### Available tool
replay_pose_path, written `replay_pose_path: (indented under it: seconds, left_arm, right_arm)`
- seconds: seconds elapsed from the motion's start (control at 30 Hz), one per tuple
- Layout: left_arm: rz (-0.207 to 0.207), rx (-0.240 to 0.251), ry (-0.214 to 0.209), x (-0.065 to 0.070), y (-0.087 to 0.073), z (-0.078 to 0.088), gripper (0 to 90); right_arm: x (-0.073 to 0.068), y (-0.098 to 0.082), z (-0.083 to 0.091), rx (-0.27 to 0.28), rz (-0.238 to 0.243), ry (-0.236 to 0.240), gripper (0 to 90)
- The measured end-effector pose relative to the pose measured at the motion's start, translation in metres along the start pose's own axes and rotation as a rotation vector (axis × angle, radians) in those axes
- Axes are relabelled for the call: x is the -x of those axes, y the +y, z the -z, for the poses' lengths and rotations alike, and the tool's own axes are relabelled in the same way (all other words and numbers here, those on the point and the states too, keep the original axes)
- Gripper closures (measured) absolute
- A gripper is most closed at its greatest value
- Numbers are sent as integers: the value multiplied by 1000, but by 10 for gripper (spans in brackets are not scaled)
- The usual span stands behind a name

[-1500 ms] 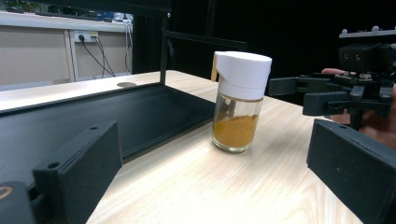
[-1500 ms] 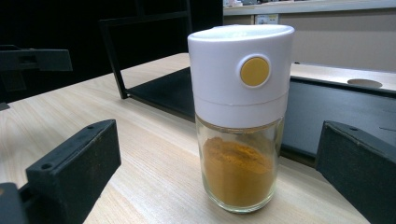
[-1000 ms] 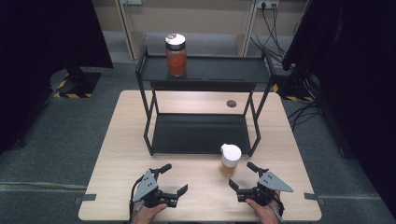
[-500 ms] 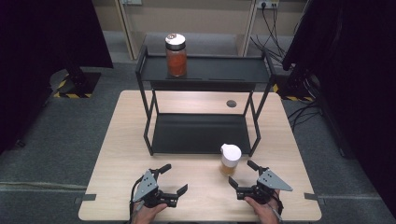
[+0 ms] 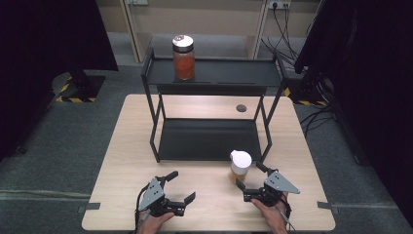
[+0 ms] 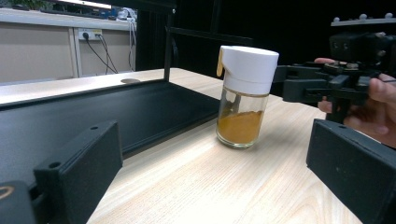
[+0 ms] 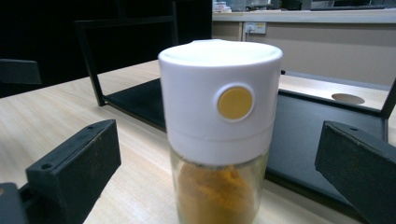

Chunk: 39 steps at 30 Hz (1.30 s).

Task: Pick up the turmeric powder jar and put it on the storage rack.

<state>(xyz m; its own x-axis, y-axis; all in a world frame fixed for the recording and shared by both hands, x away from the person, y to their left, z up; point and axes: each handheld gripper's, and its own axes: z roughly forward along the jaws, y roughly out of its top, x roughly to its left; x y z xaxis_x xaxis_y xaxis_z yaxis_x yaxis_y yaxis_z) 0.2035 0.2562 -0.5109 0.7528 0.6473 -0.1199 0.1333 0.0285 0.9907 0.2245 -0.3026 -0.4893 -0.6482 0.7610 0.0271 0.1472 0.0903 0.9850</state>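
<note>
Facing my right claw point(image 5: 249, 178), jaws apart, the upright spice jar point(image 5: 240, 165) stands just ahead; left claw point(image 5: 181, 187), also apart, sits farther off.

Glass spice jar point(image 5: 240, 166), white cap, orange powder inside, upright on table just before shelf

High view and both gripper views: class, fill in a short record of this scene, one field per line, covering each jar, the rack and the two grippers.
Spice jar: white-capped spice jar, yellow powder inside, upright on the table in front of the rack
Red jar: red jar on the rack's top shelf
Rack: black two-shelf rack, lower shelf bare
Right gripper: right gripper open, beside the spice jar, not touching
Left gripper: left gripper open, holding nothing
</note>
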Motion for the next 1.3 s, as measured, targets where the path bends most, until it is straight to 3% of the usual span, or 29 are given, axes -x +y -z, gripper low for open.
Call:
replay_pose_path:
  seconds: [0.3, 0.43, 0.77, 1.03, 1.3]
  left_arm:
    - [1, -3, 6, -1, -1, 0, 28]
    - [6, -3, 7, -1, -1, 0, 27]
    - [9, -3, 8, -1, -2, 0, 28]
    - [9, -6, 11, -2, -2, -1, 27]
    - [12, -5, 17, -3, -2, 0, 28]
  right_arm:
    - [1, 4, -15, -11, 12, -6, 13]
    - [4, 3, -20, -13, 12, 2, 82]
    - [5, 5, -26, -22, 15, 4, 134]
    - [9, 5, -32, -48, -3, 16, 238]
    - [9, 7, -33, -52, 14, 28, 305]
